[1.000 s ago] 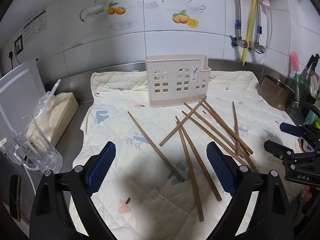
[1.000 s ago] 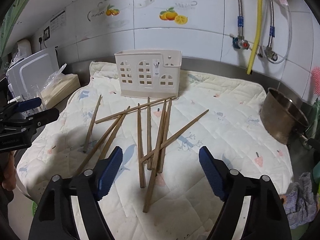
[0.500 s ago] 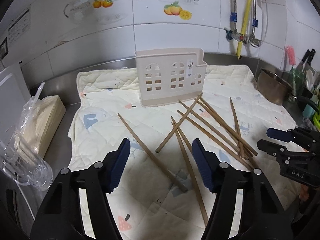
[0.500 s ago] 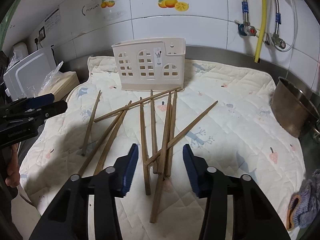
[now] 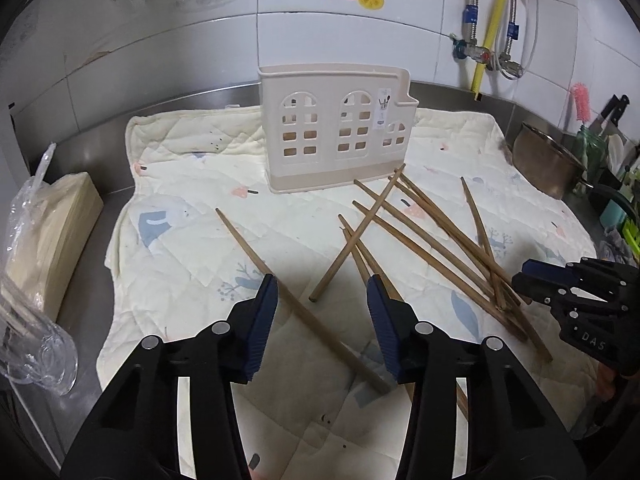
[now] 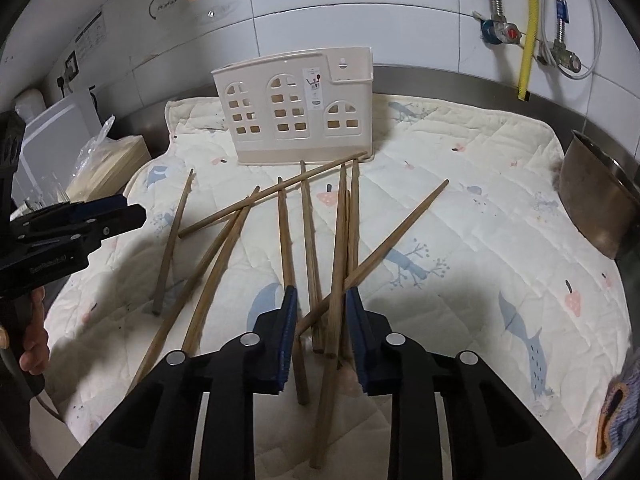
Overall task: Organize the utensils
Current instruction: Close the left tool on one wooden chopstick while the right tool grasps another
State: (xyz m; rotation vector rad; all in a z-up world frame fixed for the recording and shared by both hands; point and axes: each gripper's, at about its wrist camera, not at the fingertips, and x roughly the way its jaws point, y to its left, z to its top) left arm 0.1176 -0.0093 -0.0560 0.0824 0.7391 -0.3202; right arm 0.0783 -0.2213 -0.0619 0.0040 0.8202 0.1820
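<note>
Since the frame one second back, both tongs have narrowed and dropped toward the quilted mat (image 5: 192, 248) on the worktop; the right pair has closed the more.

Right tongs (image 6: 320, 300): narrowly parted, straddling the near ends of several chopsticks (image 6: 344, 240) in the fanned cluster. Whether the pads actually press the wood cannot be told; nothing is lifted. Left tongs (image 5: 322, 292): about half open, holding nothing, with the lone chopstick (image 5: 280, 288) passing just beside its left pad and two more running under the right pad.

The chopsticks all lie flat on the mat, in front of the cream utensil holder (image 5: 336, 132), which stands upright at the mat's rear, apparently without contents.

Governing relation: the cluster's long axes run roughly away from the right tongs toward the holder, so the sticks point along the fingers and the pads close across their width. The right hand is the nearer and better aligned. Judged next step: close, then lift and upend into the holder.

The right wrist view shows the sticks between the pads and a hand (image 6: 34, 344) gripping the left tool. The left wrist view alone shows the right tongs side-on, low over the cluster's outer ends, and a steel pot (image 5: 548, 164) off the mat.
</note>
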